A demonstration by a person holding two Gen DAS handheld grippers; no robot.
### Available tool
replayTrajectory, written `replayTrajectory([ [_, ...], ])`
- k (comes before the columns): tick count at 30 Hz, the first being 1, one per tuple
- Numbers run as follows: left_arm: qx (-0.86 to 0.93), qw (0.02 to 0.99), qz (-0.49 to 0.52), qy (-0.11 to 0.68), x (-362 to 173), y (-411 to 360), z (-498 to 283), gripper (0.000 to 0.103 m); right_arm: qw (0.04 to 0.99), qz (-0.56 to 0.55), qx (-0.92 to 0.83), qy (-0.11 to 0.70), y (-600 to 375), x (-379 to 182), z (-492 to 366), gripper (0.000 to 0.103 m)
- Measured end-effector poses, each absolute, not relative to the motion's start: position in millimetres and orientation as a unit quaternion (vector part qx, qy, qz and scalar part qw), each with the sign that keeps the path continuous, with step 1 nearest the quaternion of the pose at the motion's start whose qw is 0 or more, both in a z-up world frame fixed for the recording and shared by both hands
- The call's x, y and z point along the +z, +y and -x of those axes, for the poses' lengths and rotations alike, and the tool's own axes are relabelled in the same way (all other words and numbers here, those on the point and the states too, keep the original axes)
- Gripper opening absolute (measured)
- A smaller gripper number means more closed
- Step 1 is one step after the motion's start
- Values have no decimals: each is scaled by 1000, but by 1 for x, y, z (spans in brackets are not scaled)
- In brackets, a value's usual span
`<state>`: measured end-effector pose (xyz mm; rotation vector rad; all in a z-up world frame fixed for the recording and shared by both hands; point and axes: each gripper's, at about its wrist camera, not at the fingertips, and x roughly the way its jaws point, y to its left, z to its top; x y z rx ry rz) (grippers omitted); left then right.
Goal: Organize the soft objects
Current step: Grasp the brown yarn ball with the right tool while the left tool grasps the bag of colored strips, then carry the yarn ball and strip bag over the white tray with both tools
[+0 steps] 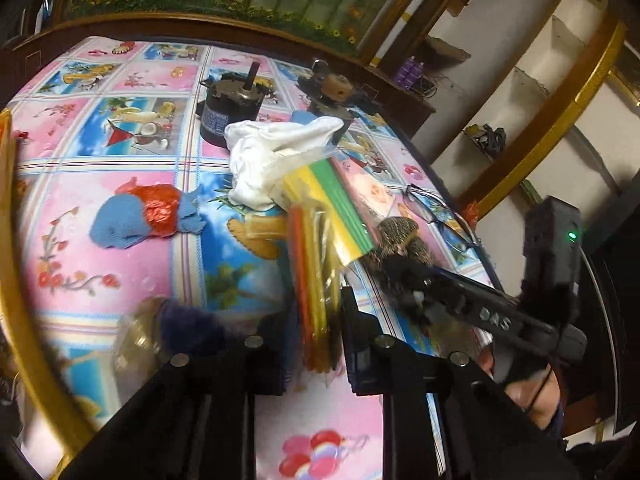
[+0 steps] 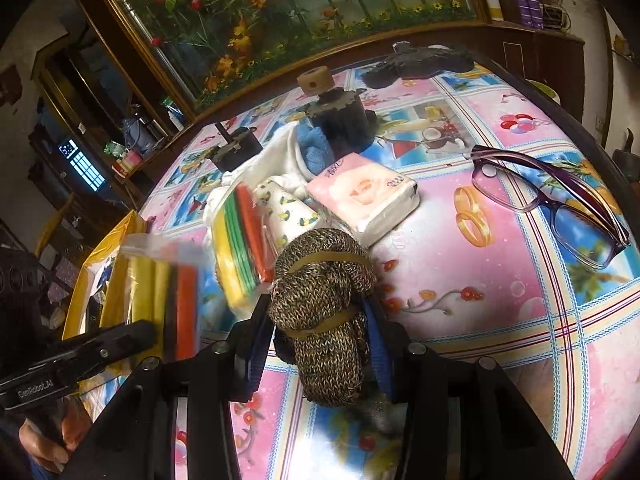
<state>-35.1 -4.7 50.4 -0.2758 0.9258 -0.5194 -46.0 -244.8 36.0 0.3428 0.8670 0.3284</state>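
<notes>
The knitted roll point(image 2: 324, 312), a brown-and-cream speckled bundle bound by two rubber bands, sits low in the centre of the right wrist view, pinched between the blue-padded jaws of the right gripper point(image 2: 320, 344) just above the flowered tablecloth point(image 2: 500, 320). In the left wrist view the same roll shows at centre right, at the tip of the right gripper's dark arm.

The left gripper point(image 1: 314, 320) has its jaws pressed together on a clear bag of coloured sticks point(image 1: 316, 264), yellow, orange and red, at the lower centre of that frame; the bag looks blurred. A second bag with yellow and green sticks point(image 1: 340, 208) lies just above it, touching a crumpled white cloth point(image 1: 276, 160) in the middle of the frame.

To the left of centre lies a blue cloth point(image 1: 120, 228) with a red crinkled wrapper point(image 1: 158, 212) on it. A dark motor point(image 1: 230, 108) stands in the upper middle.

In the right wrist view a pink tissue pack point(image 2: 364, 200) lies above the roll, and purple-framed glasses point(image 2: 552, 204) rest at right, well apart from it.
</notes>
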Motion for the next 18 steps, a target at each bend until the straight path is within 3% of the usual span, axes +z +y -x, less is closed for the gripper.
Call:
replayTrajectory([
  [11,-247,851,100,453,46,-11,40,18,885,-155,173,403,-238,40,50,48],
  [18,-232,841,72,484,25,-35,28,24,884,-155,174,405,-238,39,49,48],
])
